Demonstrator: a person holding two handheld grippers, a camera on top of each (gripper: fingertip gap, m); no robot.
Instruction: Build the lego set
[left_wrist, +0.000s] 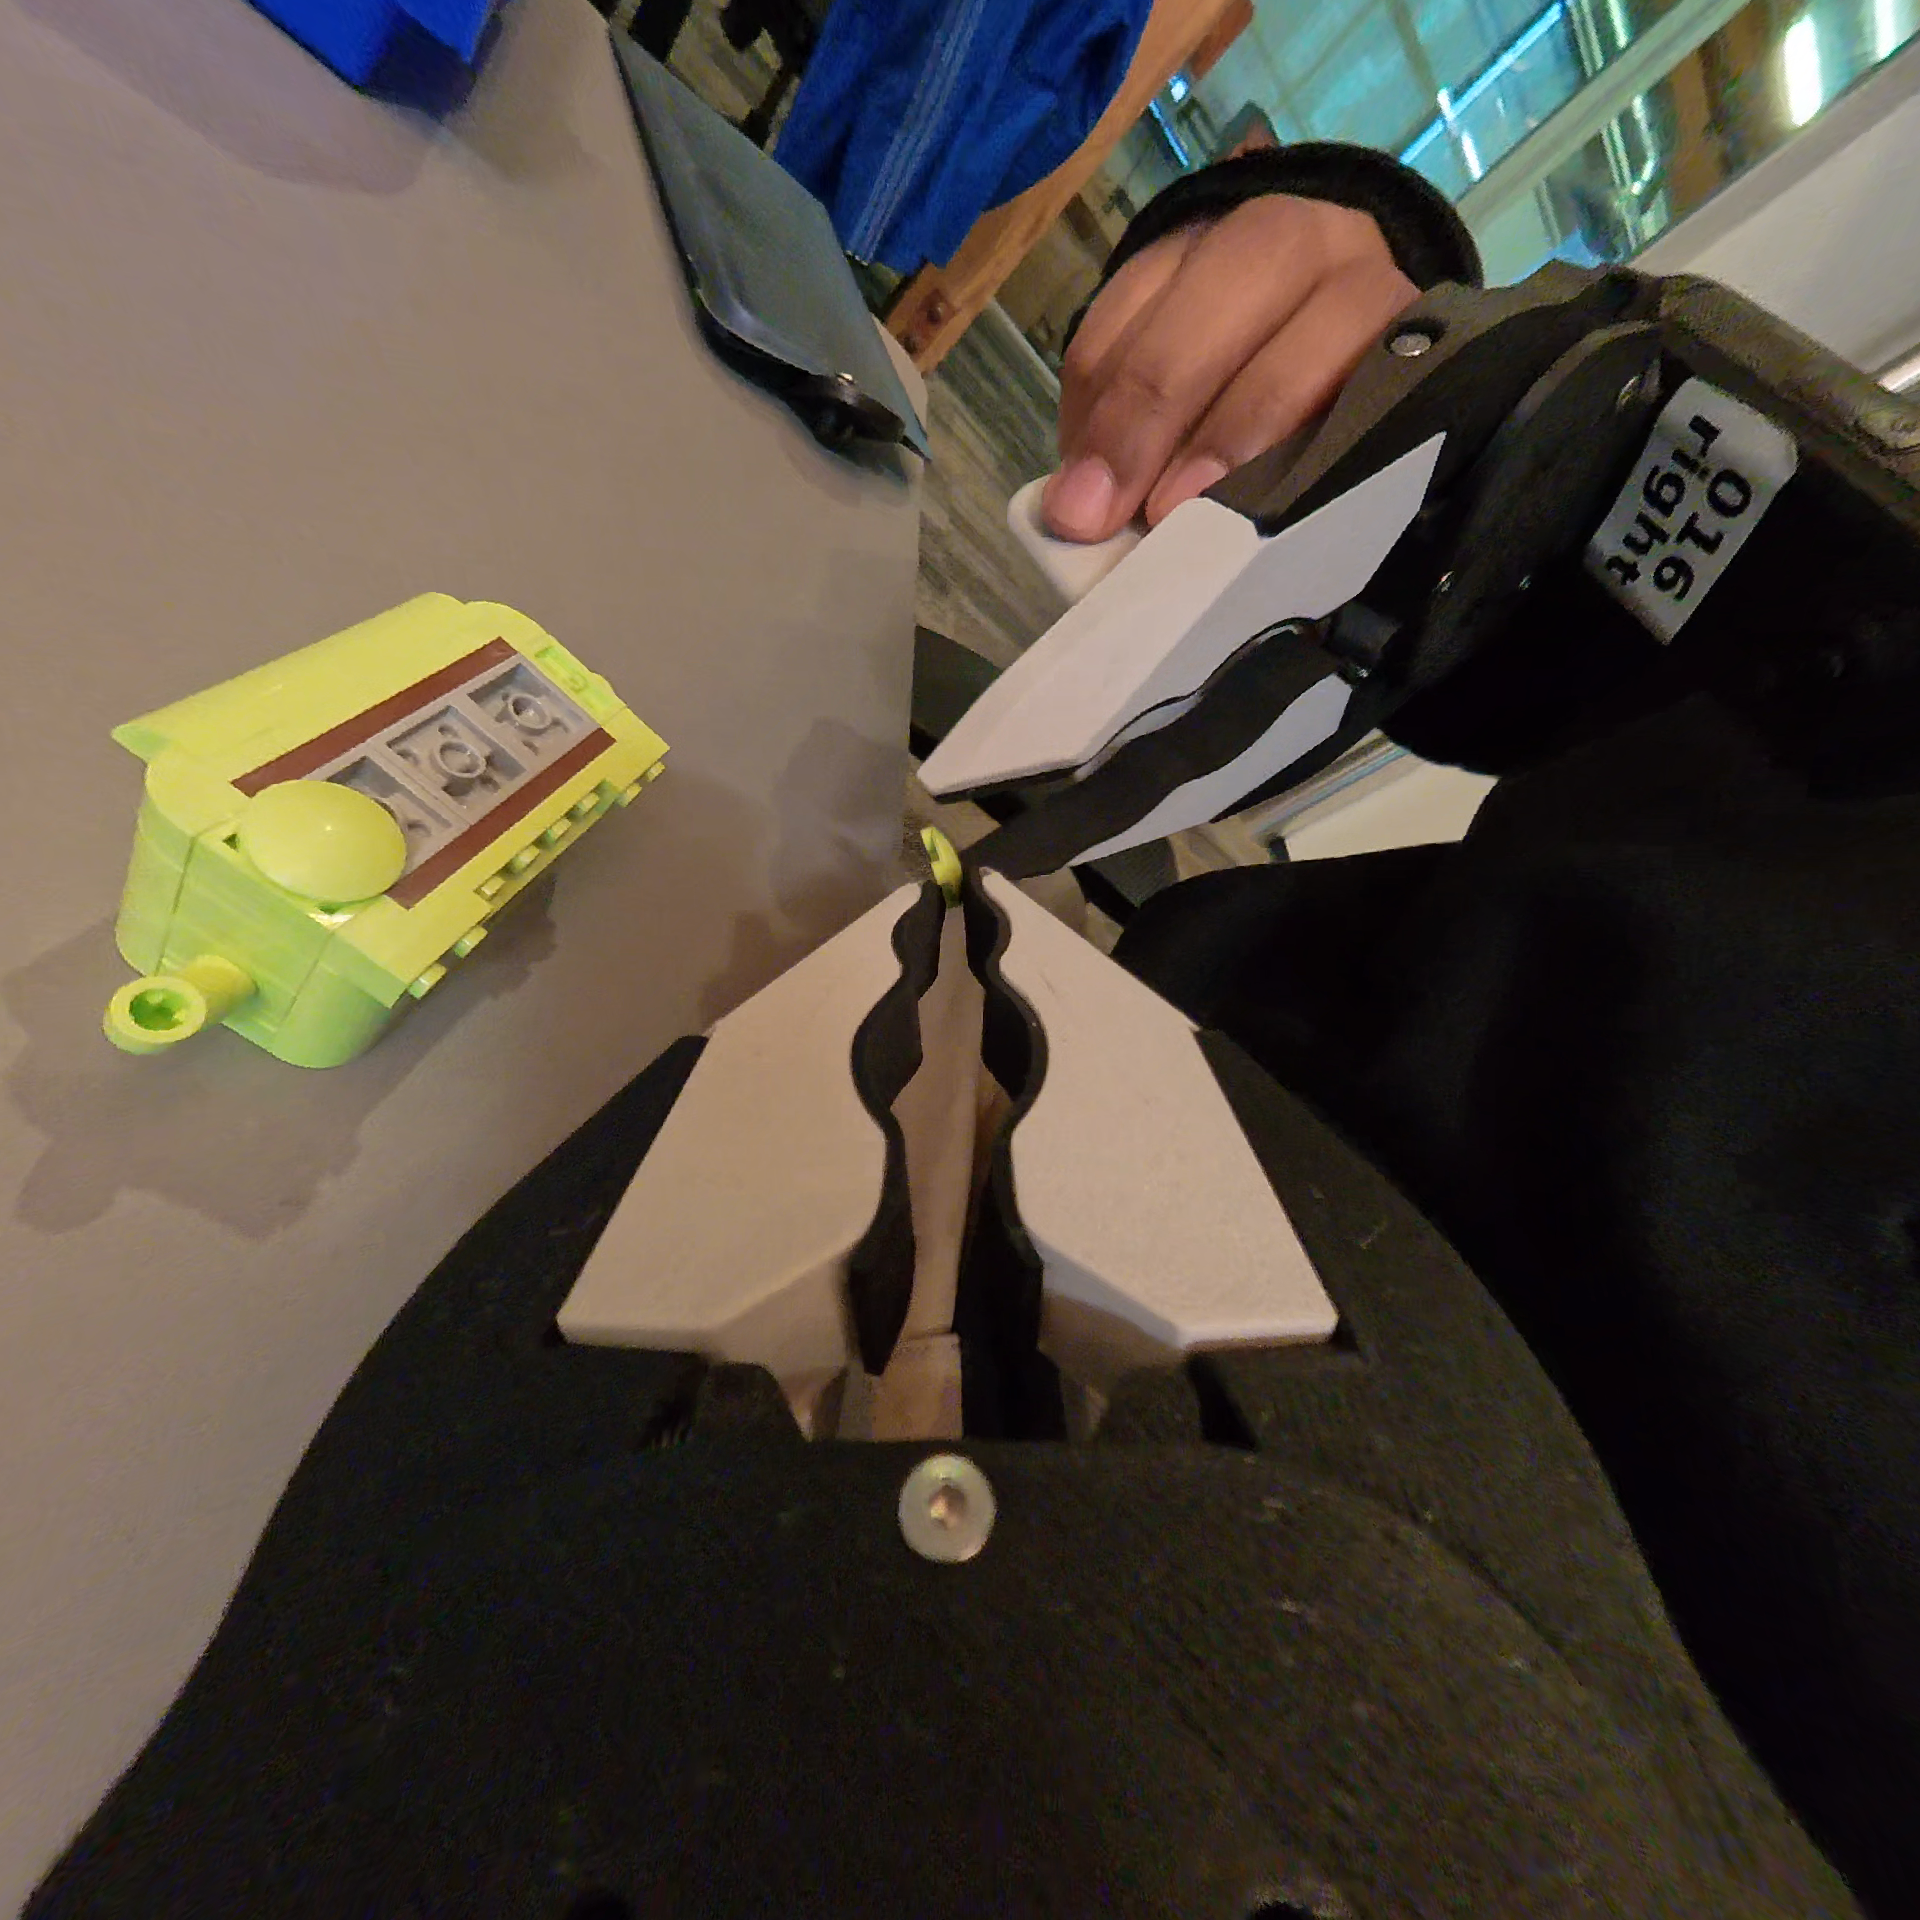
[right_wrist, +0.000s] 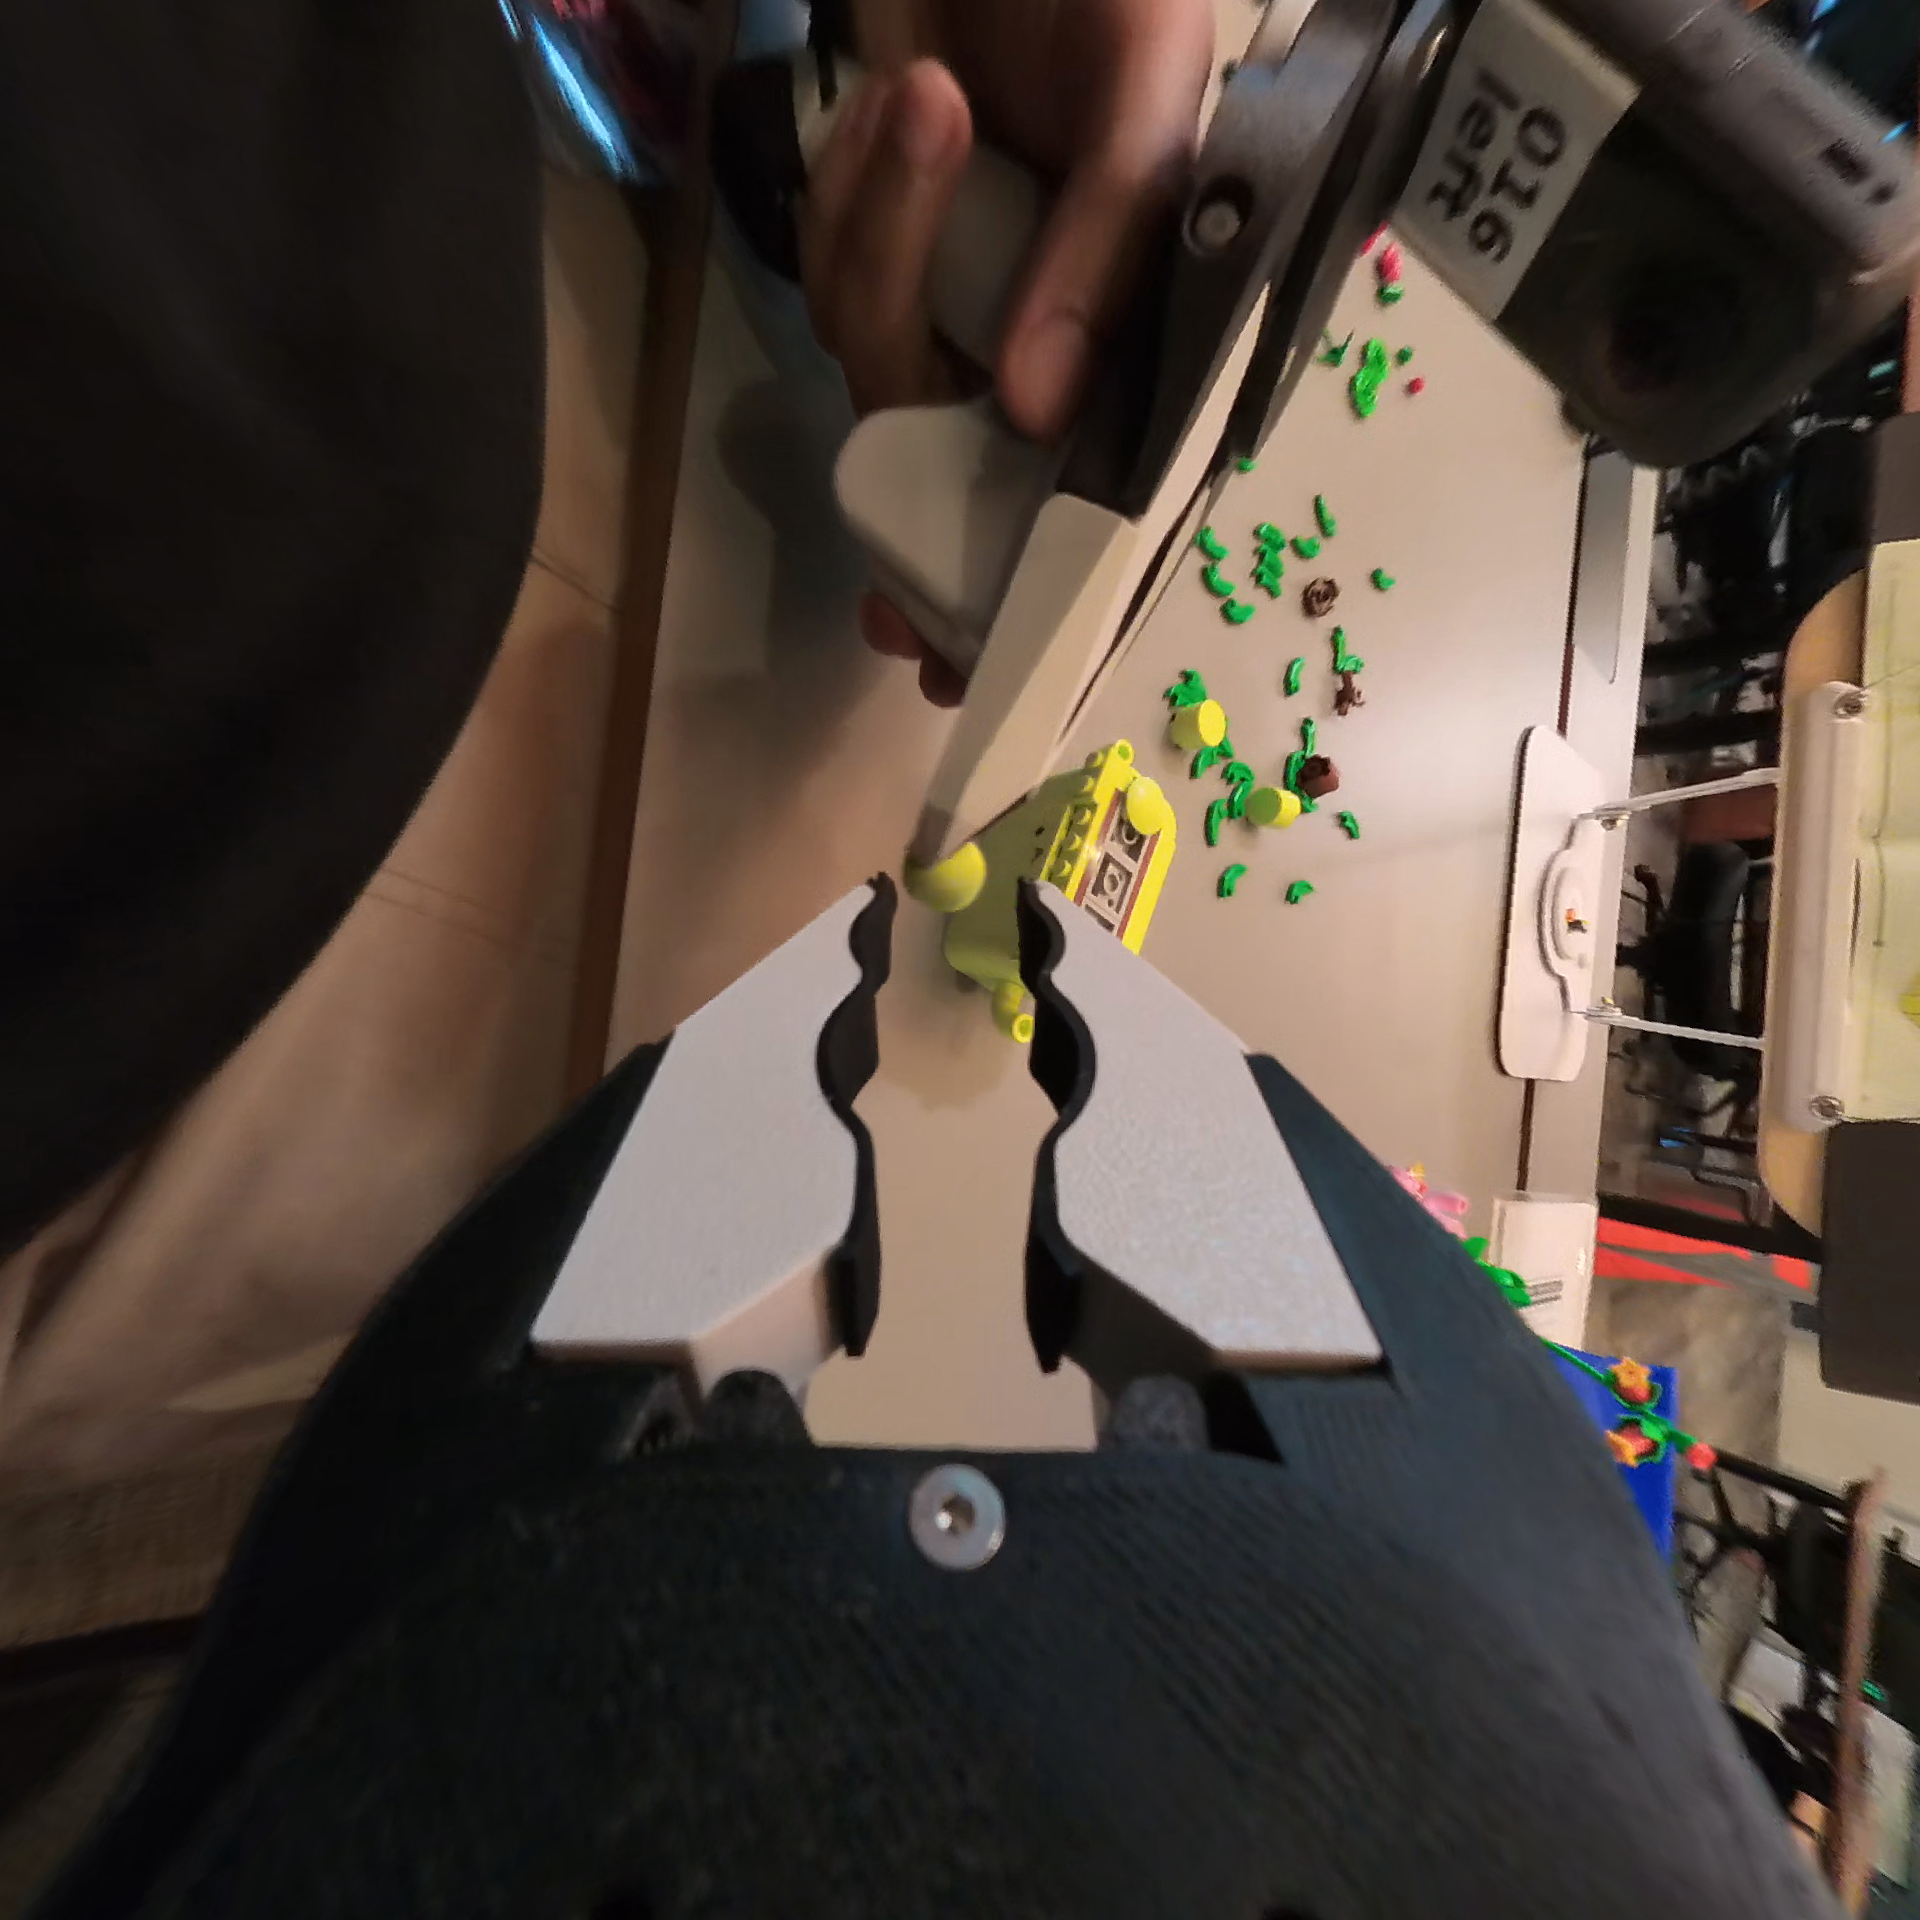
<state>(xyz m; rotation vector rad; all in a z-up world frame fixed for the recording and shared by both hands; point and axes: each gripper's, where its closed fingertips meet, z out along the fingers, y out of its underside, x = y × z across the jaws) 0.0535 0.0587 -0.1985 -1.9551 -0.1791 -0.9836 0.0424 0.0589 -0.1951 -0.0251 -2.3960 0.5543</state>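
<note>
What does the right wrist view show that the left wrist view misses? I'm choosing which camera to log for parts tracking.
Only the right wrist view shows the loose green leaf pieces, two lime round pieces and brown bits scattered on the table, and the open right gripper from behind. Only the left wrist view shows the blue cloth and a dark flat item at the table edge. Both show the lime lego body and the left gripper pinching a small lime piece.
</note>
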